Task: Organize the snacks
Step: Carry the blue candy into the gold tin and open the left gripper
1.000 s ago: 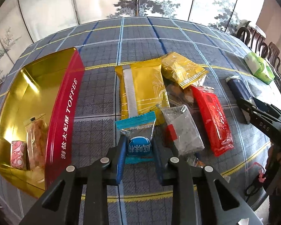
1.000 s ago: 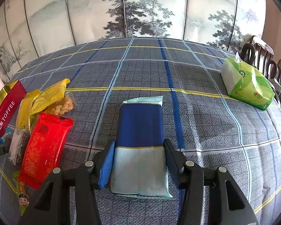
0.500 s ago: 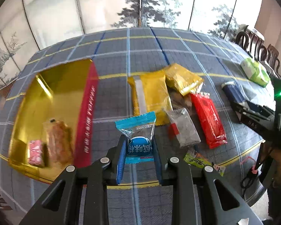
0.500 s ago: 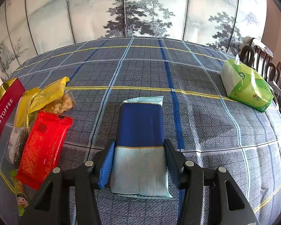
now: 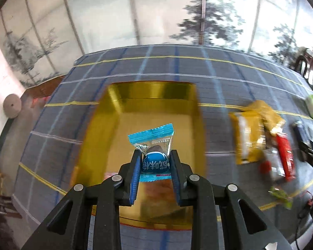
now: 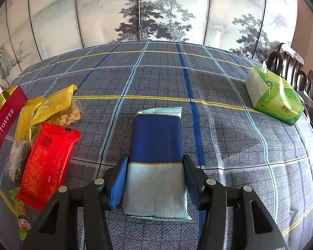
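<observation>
Blue candy packet (image 5: 151, 145) clenched in my L hand-held gripper (image 5: 155, 167) over gold tin (image 5: 152, 112); R hand-held gripper (image 6: 154, 179) grips navy packet (image 6: 155, 145). Early release w/ motion blur could miss tin.

Green tissue pack (image 6: 275, 95) on plaid tablecloth (image 6: 156, 79), w/ chairs (image 6: 298, 77).

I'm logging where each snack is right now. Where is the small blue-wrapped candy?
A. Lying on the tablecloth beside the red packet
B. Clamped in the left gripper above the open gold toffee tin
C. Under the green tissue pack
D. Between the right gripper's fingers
B: the left gripper pinches the blue-wrapped candy, with the gold toffee tin open right behind it.
</observation>
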A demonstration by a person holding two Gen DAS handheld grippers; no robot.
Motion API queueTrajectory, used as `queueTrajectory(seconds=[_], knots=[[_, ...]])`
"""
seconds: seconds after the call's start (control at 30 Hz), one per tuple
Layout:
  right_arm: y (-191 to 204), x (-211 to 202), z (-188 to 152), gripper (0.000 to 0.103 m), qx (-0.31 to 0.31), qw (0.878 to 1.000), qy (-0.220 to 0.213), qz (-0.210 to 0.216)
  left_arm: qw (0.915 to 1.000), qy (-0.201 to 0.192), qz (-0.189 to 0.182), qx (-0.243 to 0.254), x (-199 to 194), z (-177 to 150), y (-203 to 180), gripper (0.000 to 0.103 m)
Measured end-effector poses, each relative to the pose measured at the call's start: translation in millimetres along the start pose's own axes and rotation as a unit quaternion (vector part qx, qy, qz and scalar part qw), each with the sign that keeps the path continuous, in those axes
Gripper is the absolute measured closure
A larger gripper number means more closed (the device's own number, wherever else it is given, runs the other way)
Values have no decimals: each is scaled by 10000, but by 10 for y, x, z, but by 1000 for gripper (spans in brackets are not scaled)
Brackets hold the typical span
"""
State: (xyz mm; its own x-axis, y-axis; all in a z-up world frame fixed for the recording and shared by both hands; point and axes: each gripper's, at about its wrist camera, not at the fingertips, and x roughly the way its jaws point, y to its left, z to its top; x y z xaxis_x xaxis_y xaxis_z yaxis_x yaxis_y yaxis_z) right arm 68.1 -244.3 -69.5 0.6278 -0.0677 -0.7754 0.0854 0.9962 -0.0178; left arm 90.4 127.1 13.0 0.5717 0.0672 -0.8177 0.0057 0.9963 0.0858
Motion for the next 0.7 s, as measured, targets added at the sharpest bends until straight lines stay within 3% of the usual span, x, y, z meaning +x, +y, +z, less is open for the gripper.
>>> queueTrajectory(seconds=[0.2, 0.7], knots=[[2, 2, 0, 51, -6, 10000, 0, -8, 9998, 216, -4, 11, 243, 74, 304, 79], [-9, -7, -1, 51, -14, 10000, -1, -27, 9976, 579, 24, 376, 615, 19, 307, 79]])
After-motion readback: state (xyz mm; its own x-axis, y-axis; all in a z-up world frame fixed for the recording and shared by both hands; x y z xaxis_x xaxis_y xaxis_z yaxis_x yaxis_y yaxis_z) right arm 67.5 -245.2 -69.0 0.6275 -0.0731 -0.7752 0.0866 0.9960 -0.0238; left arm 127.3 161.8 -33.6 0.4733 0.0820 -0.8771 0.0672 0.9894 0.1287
